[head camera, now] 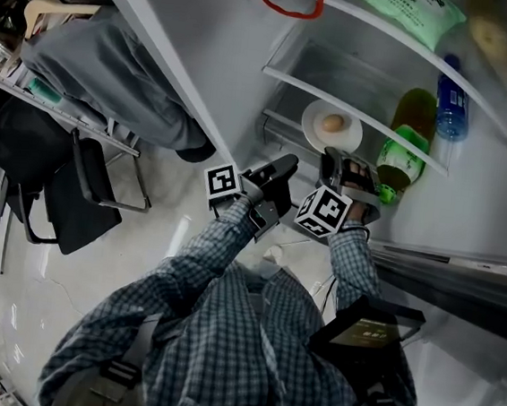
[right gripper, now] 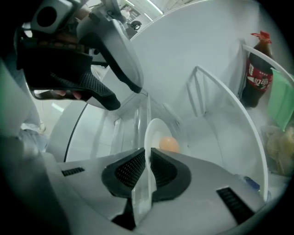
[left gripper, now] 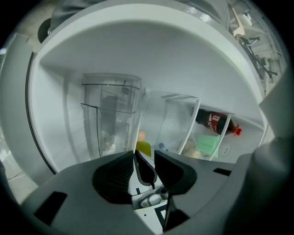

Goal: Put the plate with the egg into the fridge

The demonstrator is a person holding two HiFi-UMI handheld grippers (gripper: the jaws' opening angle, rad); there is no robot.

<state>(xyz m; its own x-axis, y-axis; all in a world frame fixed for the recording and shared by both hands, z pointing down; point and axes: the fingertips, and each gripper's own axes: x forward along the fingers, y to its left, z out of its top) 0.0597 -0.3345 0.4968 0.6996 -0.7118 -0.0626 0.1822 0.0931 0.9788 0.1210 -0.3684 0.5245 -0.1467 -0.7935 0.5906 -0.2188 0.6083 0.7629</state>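
White plate (head camera: 319, 134), one of it, is sitting inside the open fridge (head camera: 492, 200) in the head view, just by the front rail of a shelf (head camera: 294, 78), and it is carrying one egg (head camera: 334, 122). The right gripper (head camera: 340, 166) is reaching to the plate's near edge. Whether the plate is resting on a shelf cannot be told from here. The left gripper (head camera: 279, 175) is hanging just beside the right one, outside the shelves and touching nothing. Two bottles are standing to the right of the plate, one green bottle (head camera: 407, 133) and one blue bottle (head camera: 451, 106), and one green packet (head camera: 409, 4) is lying on a higher shelf. The person is wearing a checked shirt (head camera: 222, 329), and one dark chair (head camera: 83, 193) is standing on the floor at the left.

In the left gripper view, the two fingers (left gripper: 115, 176) are standing a narrow gap apart and holding nothing. Beyond them one clear drawer (left gripper: 110, 114) and one cola bottle (left gripper: 216, 123) are showing.

In the right gripper view, the two fingers (right gripper: 131, 172) are pressing together on the plate's rim, the plate standing edge-on between them. The single egg is showing just past the fingers, on the plate's right face. The one cola bottle is lying at the far right.
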